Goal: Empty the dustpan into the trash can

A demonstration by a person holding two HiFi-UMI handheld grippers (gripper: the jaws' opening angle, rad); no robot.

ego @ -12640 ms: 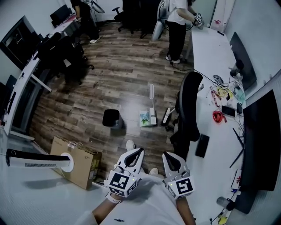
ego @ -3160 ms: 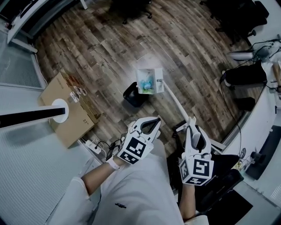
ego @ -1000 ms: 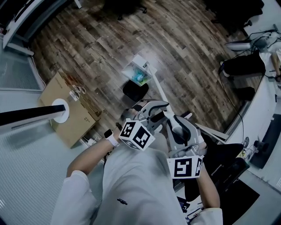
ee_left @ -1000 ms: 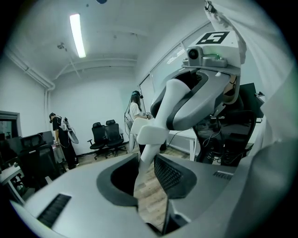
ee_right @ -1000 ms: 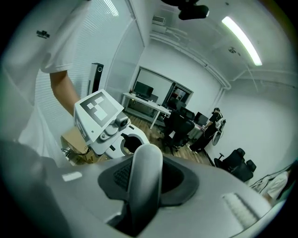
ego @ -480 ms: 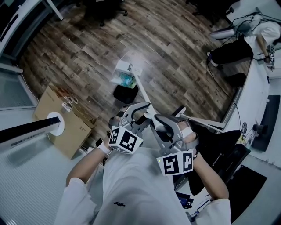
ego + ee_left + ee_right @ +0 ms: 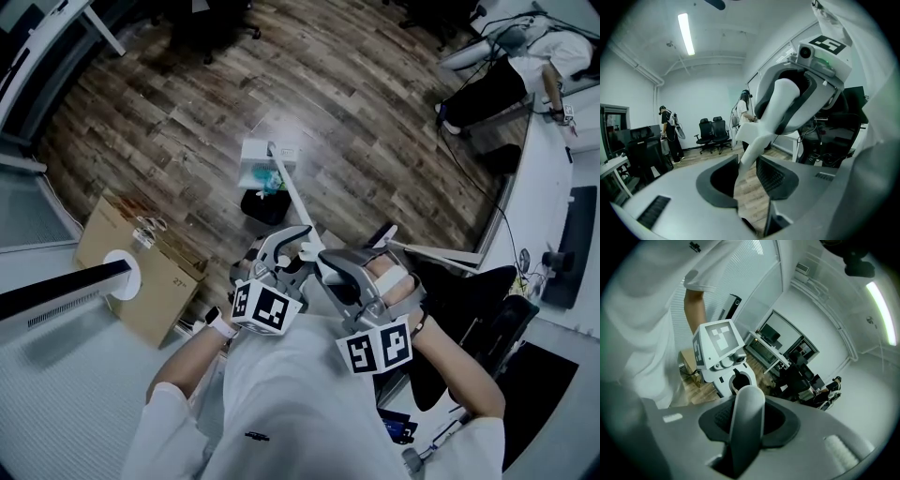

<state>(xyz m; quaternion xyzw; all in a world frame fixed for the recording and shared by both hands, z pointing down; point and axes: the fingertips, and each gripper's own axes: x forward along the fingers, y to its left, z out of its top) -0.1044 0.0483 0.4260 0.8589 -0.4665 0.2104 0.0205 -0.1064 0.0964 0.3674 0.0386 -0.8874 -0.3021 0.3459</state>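
Overhead, the white dustpan (image 7: 265, 159) hung tilted just above the black trash can (image 7: 265, 206), which stood on the wooden floor (image 7: 375, 122). Teal litter (image 7: 266, 179) showed at the pan's edge nearest the can's mouth. From the pan, the long white handle (image 7: 296, 206) slanted past the can's side and back toward the person, who held both tools close together on the near side of the can.

The left tongs (image 7: 746, 172), the pair nearer the can, stood spread and had just been opening. The handle ran between their dark pads, which did not press it. The right tongs (image 7: 747, 420), farther from the can, pinched the handle's broad grey end, which filled the gap between their pads.

A cardboard box (image 7: 122, 248) lay on the floor to the can's left in the head view. A black office chair (image 7: 469, 291) stood well apart from the can on the opposite side. Beyond the can, in the left gripper view, a person (image 7: 668, 133) stood by the far wall.
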